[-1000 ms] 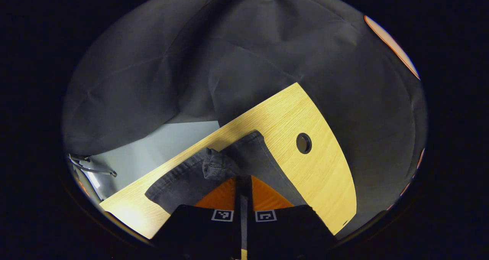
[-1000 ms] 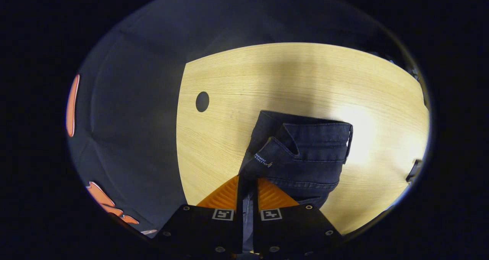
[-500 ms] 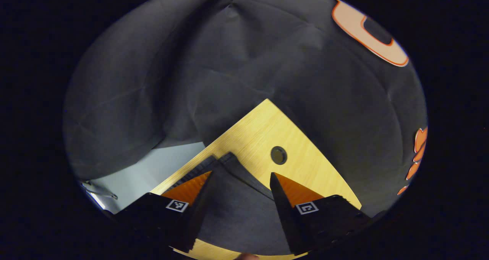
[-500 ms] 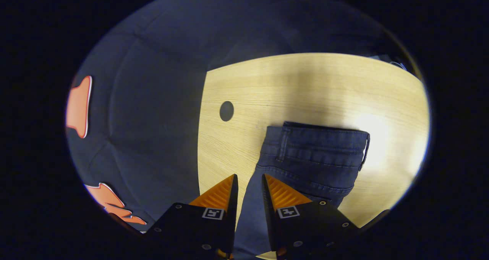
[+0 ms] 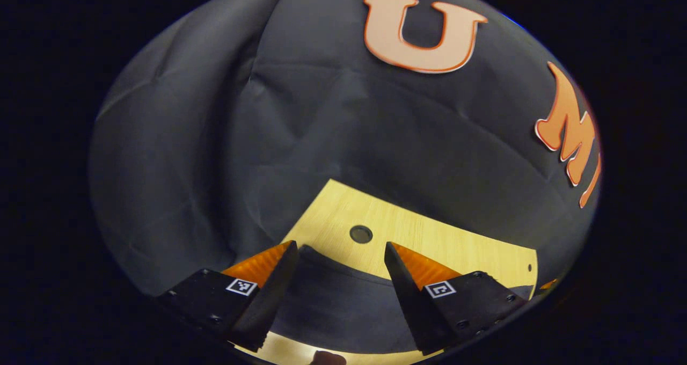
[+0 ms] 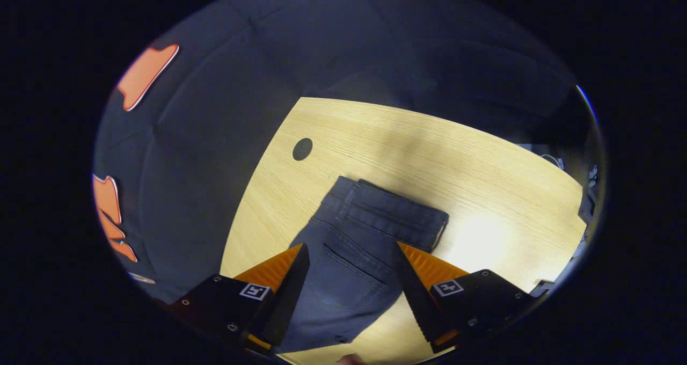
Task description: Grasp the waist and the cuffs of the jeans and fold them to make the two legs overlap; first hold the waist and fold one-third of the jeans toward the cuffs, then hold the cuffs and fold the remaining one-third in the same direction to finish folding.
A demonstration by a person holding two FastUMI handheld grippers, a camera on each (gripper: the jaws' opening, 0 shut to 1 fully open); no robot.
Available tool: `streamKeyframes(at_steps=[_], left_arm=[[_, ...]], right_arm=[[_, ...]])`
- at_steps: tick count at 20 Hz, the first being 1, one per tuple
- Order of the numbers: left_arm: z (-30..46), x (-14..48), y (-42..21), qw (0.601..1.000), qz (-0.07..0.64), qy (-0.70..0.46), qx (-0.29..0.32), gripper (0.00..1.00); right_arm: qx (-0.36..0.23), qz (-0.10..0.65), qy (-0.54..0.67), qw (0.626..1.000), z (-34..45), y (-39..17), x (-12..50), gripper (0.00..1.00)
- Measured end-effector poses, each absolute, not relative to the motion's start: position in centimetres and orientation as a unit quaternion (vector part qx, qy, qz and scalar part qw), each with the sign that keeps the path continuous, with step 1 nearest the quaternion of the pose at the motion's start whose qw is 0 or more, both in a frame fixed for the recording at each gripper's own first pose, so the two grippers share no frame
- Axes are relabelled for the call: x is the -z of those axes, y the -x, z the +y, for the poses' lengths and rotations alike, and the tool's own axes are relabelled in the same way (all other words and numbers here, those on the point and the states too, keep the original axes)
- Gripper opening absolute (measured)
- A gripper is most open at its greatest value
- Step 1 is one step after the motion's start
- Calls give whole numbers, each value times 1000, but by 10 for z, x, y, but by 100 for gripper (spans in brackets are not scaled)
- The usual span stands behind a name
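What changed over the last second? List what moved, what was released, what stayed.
Both tongs let go: the left tongs and right tongs, shut on the jeans a second ago, now stand open and have drawn back. The lifted waist fold dropped flat. The jeans stay on the table beside its hole.

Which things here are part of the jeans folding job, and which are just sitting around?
Part of the job:
- jeans, lying folded on the table
- left gripper, open above the jeans
- right gripper, open above the jeans

Just there:
- wooden table
- round hole in the tabletop
- cables past the table's far edge
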State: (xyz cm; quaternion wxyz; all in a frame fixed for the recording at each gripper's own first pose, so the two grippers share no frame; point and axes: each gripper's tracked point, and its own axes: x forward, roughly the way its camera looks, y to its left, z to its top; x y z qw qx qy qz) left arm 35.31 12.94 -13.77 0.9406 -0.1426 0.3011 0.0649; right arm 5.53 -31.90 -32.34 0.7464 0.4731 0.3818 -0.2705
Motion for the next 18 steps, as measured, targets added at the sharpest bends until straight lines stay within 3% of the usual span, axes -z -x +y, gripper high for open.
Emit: streamKeyframes(at_steps=[7,12,18], left_arm=[[96,36,-313,982,166,81,-23,98],[88,-30,-276,997,58,30,-33,95],[73,-92,-208,999,-8,36,-13,97]], right_arm=[[280,418,-427,751,-307,-23,360,98],[278,419,-422,754,-304,-21,375,99],[278,421,-403,763,-305,-32,392,99]])
